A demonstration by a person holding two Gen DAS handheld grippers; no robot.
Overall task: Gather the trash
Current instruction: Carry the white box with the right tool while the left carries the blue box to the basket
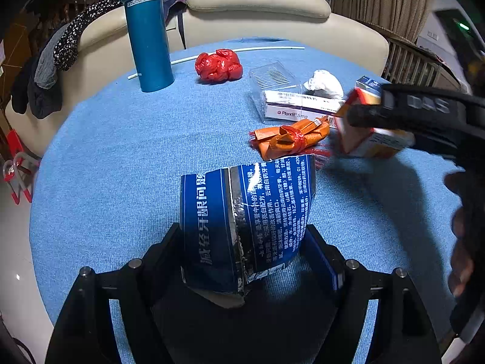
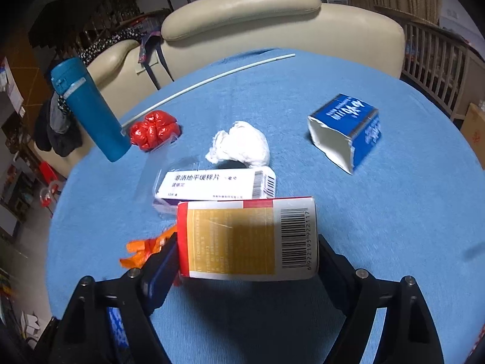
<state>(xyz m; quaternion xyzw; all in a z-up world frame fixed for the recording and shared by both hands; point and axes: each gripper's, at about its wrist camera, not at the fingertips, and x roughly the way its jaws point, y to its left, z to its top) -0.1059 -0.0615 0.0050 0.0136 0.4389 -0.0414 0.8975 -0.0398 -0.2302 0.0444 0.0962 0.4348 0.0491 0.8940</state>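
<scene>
Toothpaste box clamped in left claw; orange-red carton clamped in right claw; tissue wad at 12 o'clock.

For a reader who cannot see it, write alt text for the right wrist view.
The right claw grips a red-and-gold carton above a blue tablecloth. Beyond lie a white medicine box, crumpled tissue and a torn blue carton.

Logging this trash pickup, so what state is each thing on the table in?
Blue carton: torn open, held in left claw.
Red-and-yellow box: intact, held in right claw.
Thermos: upright, lid shut.
Red bag: crumpled.
Tissue: wadded.
Orange wrapper: tied in a bundle.
</scene>
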